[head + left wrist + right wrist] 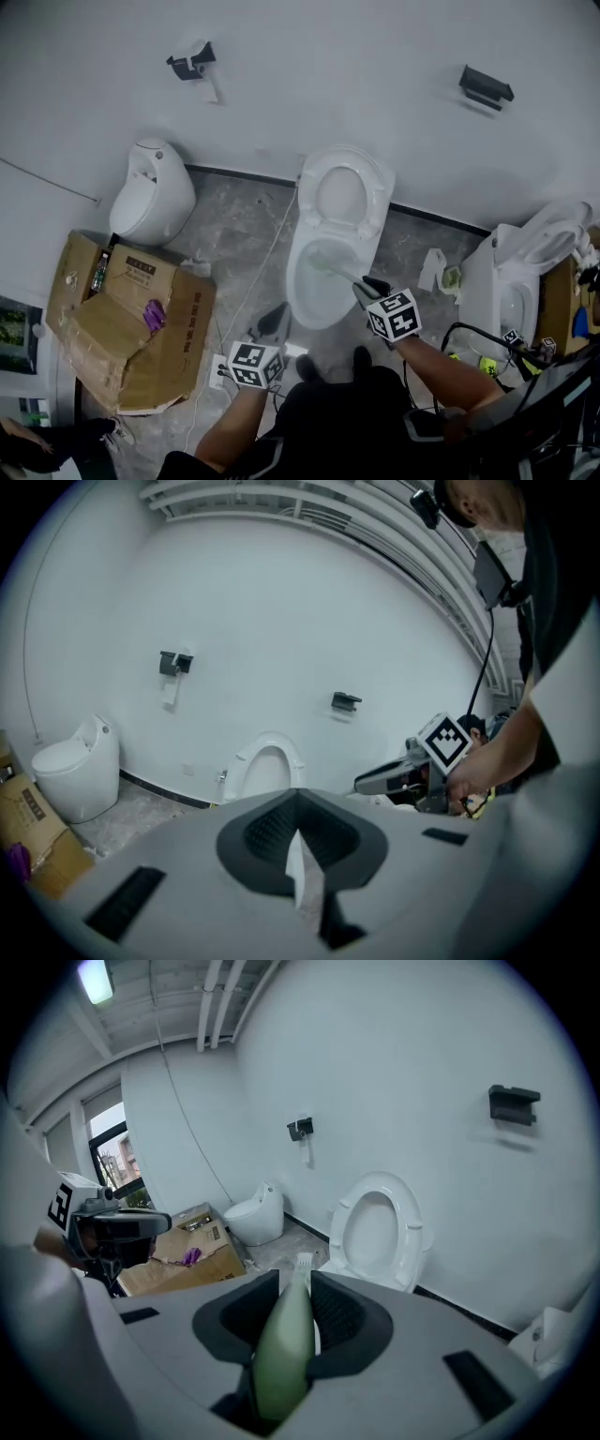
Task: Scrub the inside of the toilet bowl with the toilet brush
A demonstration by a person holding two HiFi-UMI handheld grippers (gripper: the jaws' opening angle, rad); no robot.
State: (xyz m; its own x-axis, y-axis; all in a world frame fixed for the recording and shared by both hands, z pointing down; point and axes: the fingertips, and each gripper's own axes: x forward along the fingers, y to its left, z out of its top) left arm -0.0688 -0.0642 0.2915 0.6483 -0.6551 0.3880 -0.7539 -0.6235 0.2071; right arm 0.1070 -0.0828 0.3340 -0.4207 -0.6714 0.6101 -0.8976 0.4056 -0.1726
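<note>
A white toilet (375,202) stands against the wall with its seat and lid raised; it also shows ahead as the toilet (267,766) and the toilet (380,1227). My right gripper (370,291) is shut on the pale green handle of the toilet brush (339,273), which slants down into the bowl, its head near the bowl's left inner wall. In the right gripper view the brush handle (286,1344) lies clamped in the right gripper (295,1288). My left gripper (274,323) hovers low in front of the bowl, left of it, shut and empty; its pads (272,832) nearly touch.
A small white toilet (150,202) stands at the left by a torn cardboard box (122,319). Another white toilet (525,272) and cables sit at the right. A white cord (262,262) runs over the grey floor to a power strip (217,372). Two wall fittings (192,61) hang above.
</note>
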